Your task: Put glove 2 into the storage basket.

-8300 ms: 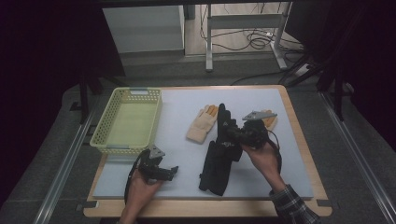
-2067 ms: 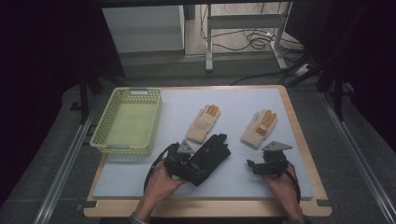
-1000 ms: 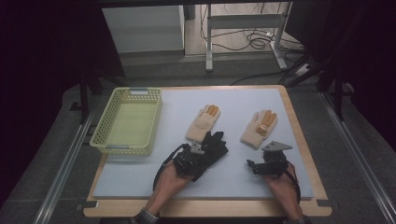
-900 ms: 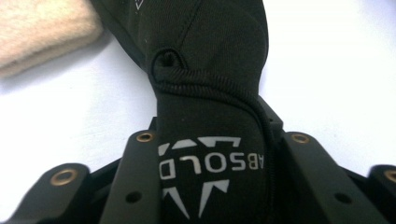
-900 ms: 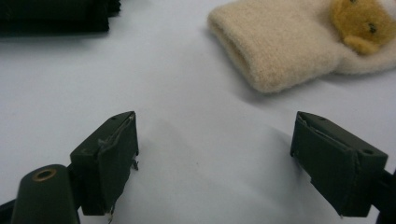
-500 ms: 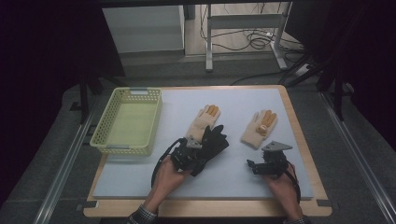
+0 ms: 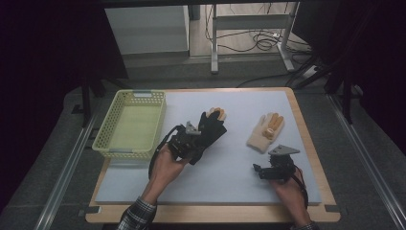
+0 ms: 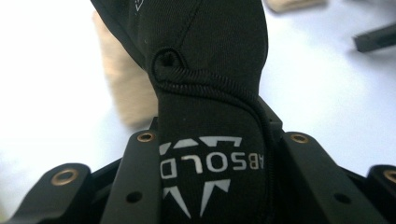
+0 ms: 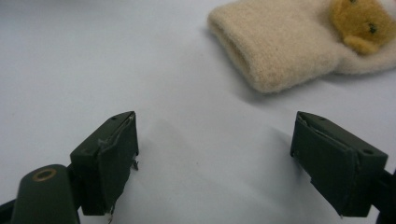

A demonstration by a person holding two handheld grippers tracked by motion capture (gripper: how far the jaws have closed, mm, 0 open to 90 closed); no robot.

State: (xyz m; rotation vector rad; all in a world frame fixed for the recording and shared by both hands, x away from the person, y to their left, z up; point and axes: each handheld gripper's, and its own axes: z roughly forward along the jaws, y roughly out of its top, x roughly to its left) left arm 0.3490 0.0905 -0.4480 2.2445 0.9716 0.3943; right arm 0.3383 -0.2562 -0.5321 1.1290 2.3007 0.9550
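High view — left gripper [image 7: 187, 143] clamps the black glove [image 7: 210, 129], lifted over a cream glove [image 7: 219, 113].

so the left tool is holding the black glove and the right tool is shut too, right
Not quite. The left tool does hold the black glove, but the right tool is open, its jaws wide apart over the bare mat, as the right gripper view shows.

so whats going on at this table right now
A person is working with a handheld gripper in each hand. The left gripper is clamped on a black fabric glove with silver lettering, holding it over a cream knitted glove near the middle of the pale mat. The right gripper rests open, just short of a second cream knitted glove. The yellow plastic basket sits at the mat's left.
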